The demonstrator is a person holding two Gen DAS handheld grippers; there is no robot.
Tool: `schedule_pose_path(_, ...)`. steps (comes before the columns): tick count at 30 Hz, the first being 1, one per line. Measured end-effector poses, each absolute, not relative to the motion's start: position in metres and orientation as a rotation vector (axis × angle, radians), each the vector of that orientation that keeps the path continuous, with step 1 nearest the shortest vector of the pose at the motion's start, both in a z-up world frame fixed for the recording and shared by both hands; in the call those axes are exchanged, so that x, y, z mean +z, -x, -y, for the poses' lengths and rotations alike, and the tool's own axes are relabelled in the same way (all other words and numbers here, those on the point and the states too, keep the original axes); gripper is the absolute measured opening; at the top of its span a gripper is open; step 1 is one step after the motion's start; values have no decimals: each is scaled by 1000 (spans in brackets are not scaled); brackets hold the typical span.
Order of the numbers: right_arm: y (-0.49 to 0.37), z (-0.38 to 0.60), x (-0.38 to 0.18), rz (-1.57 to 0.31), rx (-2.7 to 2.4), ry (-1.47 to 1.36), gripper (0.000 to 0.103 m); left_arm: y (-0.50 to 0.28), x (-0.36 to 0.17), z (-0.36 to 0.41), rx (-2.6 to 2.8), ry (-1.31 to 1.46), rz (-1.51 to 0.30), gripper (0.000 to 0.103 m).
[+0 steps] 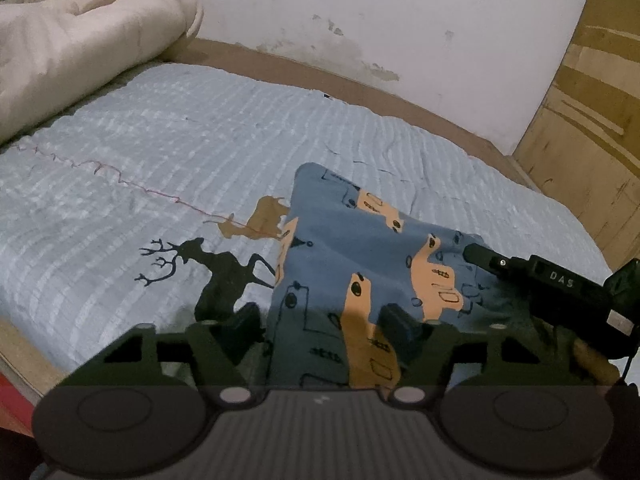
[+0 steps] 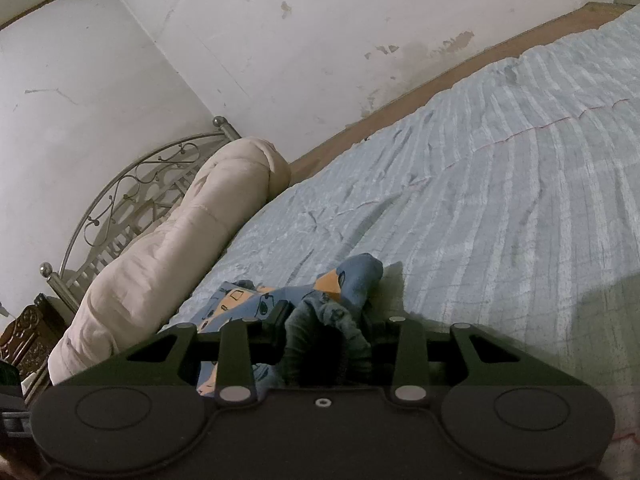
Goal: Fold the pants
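Pants bunched on bed, both grippers at the cloth.
Quilt [image 1: 80, 48] lines the left edge; we see bare sheet [image 1: 168, 136] open beyond. Left gripper [image 1: 320, 324] jaws straddle pants [image 1: 340, 240], pinch unclear. Right gripper [image 2: 324, 326] pinches a bunched fold.

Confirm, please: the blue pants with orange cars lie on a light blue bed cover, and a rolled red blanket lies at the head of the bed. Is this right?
Not quite. The rolled blanket is cream, not red; both wrist views show this. The rest holds: the blue pants with orange cars lie on the light blue bed cover, and the blanket lies at the head of the bed.
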State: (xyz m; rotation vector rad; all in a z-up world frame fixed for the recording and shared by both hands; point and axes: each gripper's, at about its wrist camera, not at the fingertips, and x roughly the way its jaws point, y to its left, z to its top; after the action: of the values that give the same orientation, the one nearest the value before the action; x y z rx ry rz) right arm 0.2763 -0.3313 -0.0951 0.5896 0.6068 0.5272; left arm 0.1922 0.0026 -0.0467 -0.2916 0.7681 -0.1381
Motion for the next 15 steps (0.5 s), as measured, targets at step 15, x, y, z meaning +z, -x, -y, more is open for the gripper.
schedule_pose_path(15,-274,331,-95,-594,532,-587,34,-191,-46,-4,-116,302,-772,36)
